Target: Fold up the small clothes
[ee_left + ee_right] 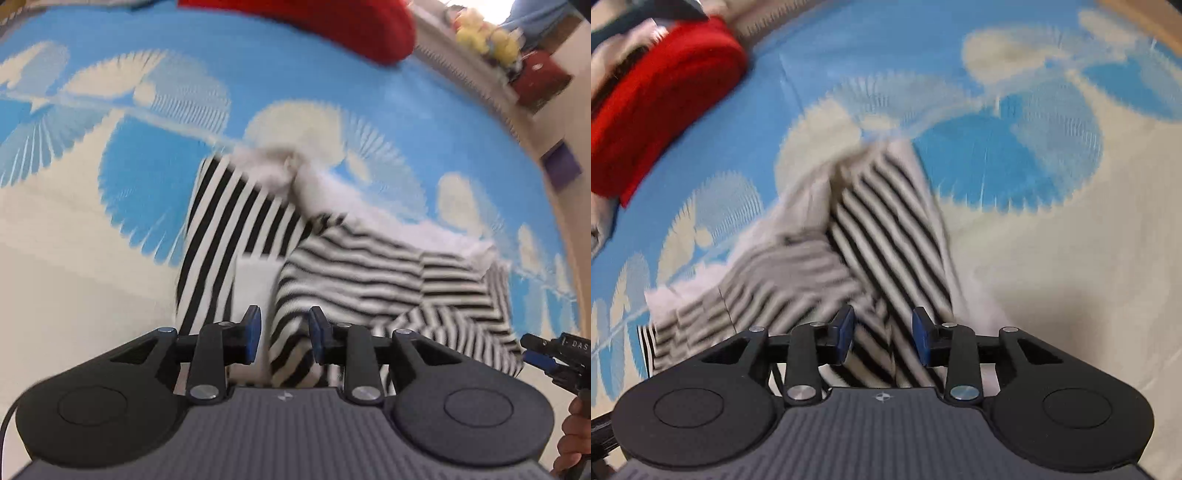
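"DAS" printed on right gripper (532,350) body; rest cut off.

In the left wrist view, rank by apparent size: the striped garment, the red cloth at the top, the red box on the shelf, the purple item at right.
1. Striped garment, though it lies nearest the camera
2. Red cloth, partly cropped
3. Red box
4. Purple item

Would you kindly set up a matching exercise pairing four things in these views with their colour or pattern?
Things:
1. small garment
2. folded cloth
3. mat
4. finger pads

Colours:
A. sky blue with cream shapes
B. black and white stripes
C. dark blue
D. red

Pairs: 1-B, 2-D, 3-A, 4-C
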`<act>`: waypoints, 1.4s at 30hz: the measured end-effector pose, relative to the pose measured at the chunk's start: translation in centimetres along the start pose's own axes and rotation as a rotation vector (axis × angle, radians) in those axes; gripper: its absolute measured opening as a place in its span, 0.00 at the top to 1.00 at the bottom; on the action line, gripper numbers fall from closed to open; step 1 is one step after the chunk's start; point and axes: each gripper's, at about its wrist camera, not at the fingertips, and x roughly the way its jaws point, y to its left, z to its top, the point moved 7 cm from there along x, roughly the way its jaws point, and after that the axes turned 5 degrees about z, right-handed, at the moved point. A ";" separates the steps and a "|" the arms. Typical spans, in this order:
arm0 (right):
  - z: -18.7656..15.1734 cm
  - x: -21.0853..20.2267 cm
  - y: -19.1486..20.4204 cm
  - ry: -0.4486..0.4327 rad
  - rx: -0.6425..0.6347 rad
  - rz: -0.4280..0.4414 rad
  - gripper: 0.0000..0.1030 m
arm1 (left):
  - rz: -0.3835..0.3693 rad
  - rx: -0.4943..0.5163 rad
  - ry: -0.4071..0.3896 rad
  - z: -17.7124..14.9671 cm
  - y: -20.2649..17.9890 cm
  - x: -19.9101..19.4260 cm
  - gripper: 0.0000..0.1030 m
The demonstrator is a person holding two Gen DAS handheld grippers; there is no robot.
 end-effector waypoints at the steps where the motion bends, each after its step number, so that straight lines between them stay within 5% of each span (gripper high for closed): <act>1: 0.1 -0.1 0.1 -0.002 0.007 0.022 0.64 | -0.012 0.008 -0.018 0.2 -0.3 -0.3 0.71; 5: -0.5 0.6 0.4 0.049 0.049 0.099 0.64 | -0.093 0.048 -0.047 0.3 -2.3 -0.8 0.71; 8: -1.4 1.5 1.2 0.112 0.035 0.127 0.64 | -0.137 0.061 0.009 -0.7 -3.1 0.0 0.71; 11: -2.5 2.6 0.9 0.185 0.037 0.062 0.56 | 0.088 0.145 0.152 -2.8 -1.4 3.2 0.75; 14: -2.9 2.9 0.1 0.208 0.052 0.037 0.56 | 0.219 0.174 0.149 -3.2 0.0 4.0 0.65; 17: -2.2 1.9 0.7 0.157 0.029 0.059 0.56 | 0.217 0.196 0.102 -2.4 -0.6 2.8 0.65; 21: -1.5 1.1 1.7 0.095 -0.026 0.090 0.55 | 0.124 0.154 0.007 -1.0 -2.0 1.3 0.65; 25: -2.6 2.7 0.1 0.167 -0.018 0.006 0.55 | 0.178 0.176 0.084 -1.8 -1.7 3.0 0.68; 26: -2.9 3.1 -0.5 0.178 -0.005 -0.014 0.55 | 0.193 0.174 0.100 -2.2 -1.3 3.5 0.81; 27: -3.0 3.3 -0.9 0.181 0.005 -0.013 0.62 | 0.168 0.165 0.106 -2.4 -1.3 3.9 0.89; 28: -3.0 3.5 -0.9 0.185 0.012 0.011 0.82 | 0.139 0.159 0.109 -2.4 -1.5 3.9 0.99; 29: -3.1 3.5 -0.8 0.188 0.024 0.036 0.90 | 0.124 0.153 0.094 -2.2 -1.7 3.5 0.99; 33: -2.5 2.1 0.9 0.127 -0.025 0.066 0.96 | 0.115 0.183 -0.011 -0.8 -2.8 1.1 0.99; 36: -3.5 2.9 0.2 0.200 0.007 0.034 0.95 | 0.153 0.176 0.069 -1.7 -2.0 2.5 0.98; 38: -4.3 3.8 -1.0 0.242 0.049 -0.011 0.85 | 0.151 0.153 0.144 -2.5 -1.3 3.8 0.93; 40: -3.9 3.4 -0.9 0.207 0.055 -0.032 0.67 | 0.145 0.149 0.114 -2.0 -1.4 3.2 0.90; 42: -2.6 1.8 0.1 0.113 0.023 -0.025 0.64 | 0.093 0.140 0.034 -0.6 -2.1 1.5 0.82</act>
